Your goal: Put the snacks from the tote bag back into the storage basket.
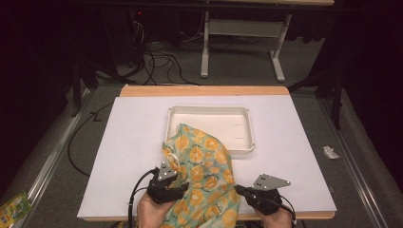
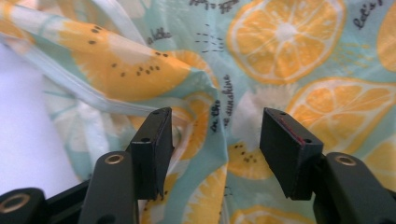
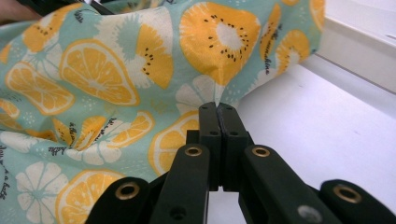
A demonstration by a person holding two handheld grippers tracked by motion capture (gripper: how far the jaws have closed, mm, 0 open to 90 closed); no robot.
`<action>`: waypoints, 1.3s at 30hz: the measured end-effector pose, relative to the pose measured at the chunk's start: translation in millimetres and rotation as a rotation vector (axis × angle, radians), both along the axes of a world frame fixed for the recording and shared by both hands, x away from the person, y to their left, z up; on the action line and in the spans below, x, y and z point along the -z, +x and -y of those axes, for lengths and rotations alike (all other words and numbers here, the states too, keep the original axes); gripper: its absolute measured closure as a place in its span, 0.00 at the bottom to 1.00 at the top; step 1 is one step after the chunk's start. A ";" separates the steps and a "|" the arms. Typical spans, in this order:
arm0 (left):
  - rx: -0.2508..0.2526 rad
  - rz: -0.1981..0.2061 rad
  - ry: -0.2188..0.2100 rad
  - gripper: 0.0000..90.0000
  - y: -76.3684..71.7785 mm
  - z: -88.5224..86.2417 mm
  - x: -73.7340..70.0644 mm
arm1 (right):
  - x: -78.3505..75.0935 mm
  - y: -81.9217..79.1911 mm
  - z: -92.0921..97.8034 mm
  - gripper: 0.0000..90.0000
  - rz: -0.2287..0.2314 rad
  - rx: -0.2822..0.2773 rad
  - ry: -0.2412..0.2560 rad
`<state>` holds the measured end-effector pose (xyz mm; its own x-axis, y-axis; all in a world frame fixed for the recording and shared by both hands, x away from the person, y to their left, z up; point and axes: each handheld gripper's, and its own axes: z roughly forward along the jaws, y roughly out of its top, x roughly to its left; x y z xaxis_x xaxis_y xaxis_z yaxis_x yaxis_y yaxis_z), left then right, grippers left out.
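Observation:
A teal cloth (image 1: 204,175) printed with orange and kiwi slices lies bunched from the front left corner of the white tray (image 1: 209,110) down over the near table edge. My left gripper (image 1: 177,183) is at the cloth's left side. In the left gripper view it (image 2: 215,135) stands open, with a raised fold of the cloth (image 2: 280,46) just beyond the jaws. My right gripper (image 1: 237,189) is at the cloth's right edge. In the right gripper view it (image 3: 218,108) is shut, its tips pinching the hem of the cloth (image 3: 116,70). The tray (image 3: 355,51) shows at upper right there.
The tray's bare floor holds nothing beyond the cloth's corner. White table surface (image 1: 294,156) lies to either side. Past the table are a stand's legs (image 1: 278,66) and floor cables (image 1: 161,61). A wrapper (image 1: 14,206) and a paper scrap (image 1: 330,152) lie on the floor.

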<state>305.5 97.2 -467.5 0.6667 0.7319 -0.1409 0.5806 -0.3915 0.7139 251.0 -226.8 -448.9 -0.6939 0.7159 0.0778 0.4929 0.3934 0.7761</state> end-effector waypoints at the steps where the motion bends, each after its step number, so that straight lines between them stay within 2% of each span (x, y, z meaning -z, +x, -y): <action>1: -0.003 0.005 -0.003 0.49 0.1 -0.2 -1.6 | 0.5 0.1 1.8 1.00 0.007 0.005 -0.001; 12: 0.006 0.031 -0.003 0.50 4.3 2.9 -14.6 | 9.0 2.1 14.3 1.00 -0.019 0.047 -0.027; 18: 0.011 0.042 0.029 0.55 9.3 9.2 -20.2 | 14.3 4.7 15.6 1.00 -0.027 0.060 -0.061; 21: -0.010 0.069 0.018 0.52 12.2 9.0 -26.3 | 16.1 5.8 16.6 1.00 -0.026 0.065 -0.071; 25: -0.020 0.079 -0.005 0.49 20.2 6.4 -35.4 | 17.3 6.7 18.3 1.00 -0.030 0.071 -0.077; 29: -0.019 0.079 -0.027 0.48 27.4 6.3 -40.1 | 17.3 7.4 19.1 1.00 -0.031 0.079 -0.081; 30: -0.020 0.070 -0.041 0.48 34.2 6.9 -42.0 | 17.0 7.9 19.5 1.00 -0.033 0.080 -0.086; 33: -0.025 0.048 -0.055 0.48 42.0 8.0 -41.7 | 17.5 8.1 19.7 1.00 -0.030 0.082 -0.090; 34: -0.026 0.034 -0.054 0.48 43.9 8.0 -40.7 | 17.8 8.1 19.7 1.00 -0.030 0.085 -0.089; 39: -0.018 0.034 -0.034 0.47 40.9 7.4 -36.6 | 18.6 7.7 22.1 1.00 -0.032 0.088 -0.095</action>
<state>346.4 89.8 -430.9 0.6585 0.7388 -0.1432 0.5624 -0.3566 0.7460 258.7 -249.0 -467.5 -0.6262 0.7791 0.0277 0.5526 0.4185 0.7208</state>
